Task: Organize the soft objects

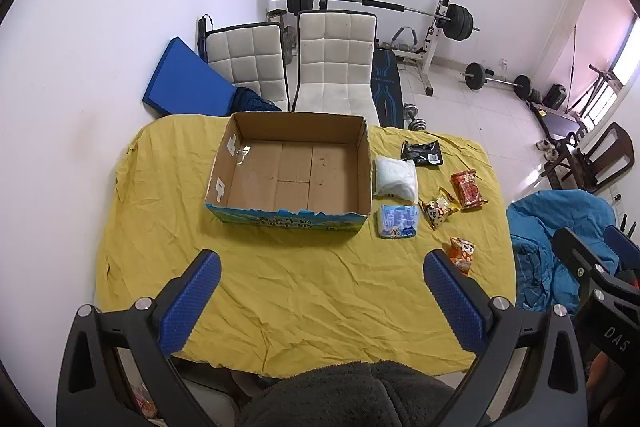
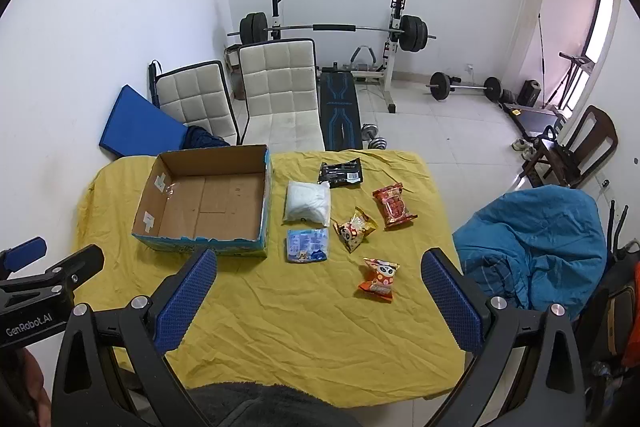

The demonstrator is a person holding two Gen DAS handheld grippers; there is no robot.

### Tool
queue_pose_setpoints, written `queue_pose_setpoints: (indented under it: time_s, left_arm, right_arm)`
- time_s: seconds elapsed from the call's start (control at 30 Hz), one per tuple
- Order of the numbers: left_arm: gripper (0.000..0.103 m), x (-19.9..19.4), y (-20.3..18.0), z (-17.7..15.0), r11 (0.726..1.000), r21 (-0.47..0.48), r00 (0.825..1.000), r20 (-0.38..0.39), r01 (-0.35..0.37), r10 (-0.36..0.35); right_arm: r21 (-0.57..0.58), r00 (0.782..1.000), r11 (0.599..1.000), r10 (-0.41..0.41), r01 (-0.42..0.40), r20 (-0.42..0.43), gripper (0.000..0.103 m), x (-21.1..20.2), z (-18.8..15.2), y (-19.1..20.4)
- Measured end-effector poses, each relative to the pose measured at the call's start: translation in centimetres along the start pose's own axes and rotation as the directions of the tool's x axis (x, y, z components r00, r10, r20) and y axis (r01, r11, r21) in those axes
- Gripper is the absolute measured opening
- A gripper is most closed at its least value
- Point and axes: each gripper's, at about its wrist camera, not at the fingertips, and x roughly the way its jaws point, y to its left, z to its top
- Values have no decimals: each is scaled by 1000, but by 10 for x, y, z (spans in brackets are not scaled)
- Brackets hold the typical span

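An empty cardboard box (image 1: 292, 173) (image 2: 208, 203) stands open on the yellow cloth. Right of it lie several soft packs: a white pouch (image 1: 395, 177) (image 2: 307, 203), a blue tissue pack (image 1: 397, 221) (image 2: 307, 245), a black packet (image 1: 423, 152) (image 2: 341, 173), a red snack bag (image 1: 468, 189) (image 2: 394, 206), a yellow panda bag (image 1: 440, 211) (image 2: 355, 227) and an orange panda bag (image 1: 462, 254) (image 2: 379, 279). My left gripper (image 1: 322, 267) hovers open above the cloth in front of the box, holding nothing. My right gripper (image 2: 320, 267) is open too, above the cloth near the orange bag.
The yellow cloth (image 1: 280, 291) (image 2: 300, 327) covers the table. Two white chairs (image 1: 332, 67) (image 2: 280, 91) stand behind it, with a blue mat (image 1: 186, 77) and weight bench gear (image 2: 336, 27). A blue quilt (image 2: 536, 239) is heaped at the right. A grey fleece garment (image 1: 352, 395) lies at the near edge.
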Motion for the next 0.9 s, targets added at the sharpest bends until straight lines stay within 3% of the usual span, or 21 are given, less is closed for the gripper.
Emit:
queue_pose_setpoints:
  time_s: [0.9]
  left_arm:
    - [103, 1, 5, -3, 1000, -1, 1000, 12, -13, 13]
  right_arm:
    - [10, 1000, 1000, 15, -15, -3, 103, 7, 5, 8]
